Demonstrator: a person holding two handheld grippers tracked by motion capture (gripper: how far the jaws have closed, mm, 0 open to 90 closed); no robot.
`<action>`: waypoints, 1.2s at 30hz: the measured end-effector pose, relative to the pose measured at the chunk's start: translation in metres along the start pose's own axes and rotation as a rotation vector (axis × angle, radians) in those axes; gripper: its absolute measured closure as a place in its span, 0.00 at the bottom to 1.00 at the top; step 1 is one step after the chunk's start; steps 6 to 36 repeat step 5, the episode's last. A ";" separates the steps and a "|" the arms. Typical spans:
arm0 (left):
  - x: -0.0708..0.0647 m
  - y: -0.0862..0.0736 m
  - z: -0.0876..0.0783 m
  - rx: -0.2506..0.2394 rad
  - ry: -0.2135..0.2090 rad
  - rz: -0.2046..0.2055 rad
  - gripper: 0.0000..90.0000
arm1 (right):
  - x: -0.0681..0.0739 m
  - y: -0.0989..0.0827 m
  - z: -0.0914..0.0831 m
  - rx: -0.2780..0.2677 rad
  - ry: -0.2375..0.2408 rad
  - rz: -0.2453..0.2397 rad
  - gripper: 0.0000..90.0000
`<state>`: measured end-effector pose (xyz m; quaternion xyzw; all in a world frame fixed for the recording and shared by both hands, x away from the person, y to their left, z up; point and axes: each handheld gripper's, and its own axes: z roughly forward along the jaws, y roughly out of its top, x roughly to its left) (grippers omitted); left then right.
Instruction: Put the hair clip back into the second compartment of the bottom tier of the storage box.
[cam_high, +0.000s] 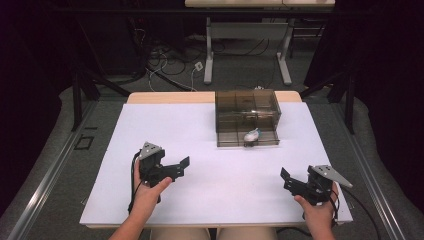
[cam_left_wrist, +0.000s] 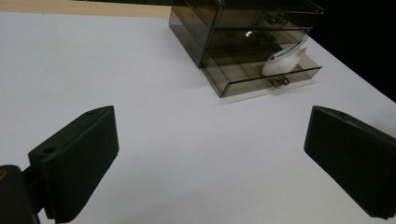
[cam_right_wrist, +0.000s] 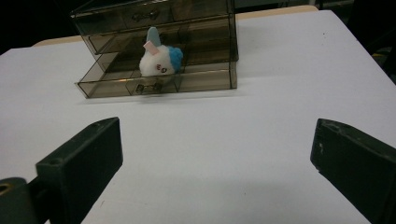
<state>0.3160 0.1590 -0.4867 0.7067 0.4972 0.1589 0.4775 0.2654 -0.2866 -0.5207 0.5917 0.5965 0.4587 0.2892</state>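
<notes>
A smoky clear plastic drawer box (cam_high: 247, 107) (cam_left_wrist: 243, 28) (cam_right_wrist: 159, 18) stands at the far middle of the white table (cam_high: 200, 150). Its bottom drawer (cam_left_wrist: 261, 77) (cam_right_wrist: 154, 84) is pulled out. A small white and blue plush toy (cam_high: 251, 135) (cam_left_wrist: 282, 60) (cam_right_wrist: 159, 59) sits in that drawer. My left gripper (cam_high: 181, 165) (cam_left_wrist: 210, 158) rests open near the front left, held by a hand, with nothing between its jaws. My right gripper (cam_high: 286, 179) (cam_right_wrist: 215, 163) is open near the front right, also holding nothing. Both point toward the box from a distance.
The white table top ends in a wooden strip (cam_high: 170, 97) at the back. Beyond it are a desk frame (cam_high: 247, 50) and cables (cam_high: 165, 65) on the floor. Dark curtains flank both sides.
</notes>
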 end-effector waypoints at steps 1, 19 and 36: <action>0.001 0.000 -0.001 0.002 0.003 -0.005 0.03 | 0.000 0.000 0.000 -0.003 0.001 0.003 0.02; 0.005 -0.001 -0.003 -0.007 0.009 -0.015 0.03 | -0.001 0.000 0.000 -0.007 0.000 0.002 0.02; 0.005 -0.001 -0.003 -0.007 0.009 -0.015 0.03 | -0.001 0.000 0.000 -0.007 0.000 0.002 0.02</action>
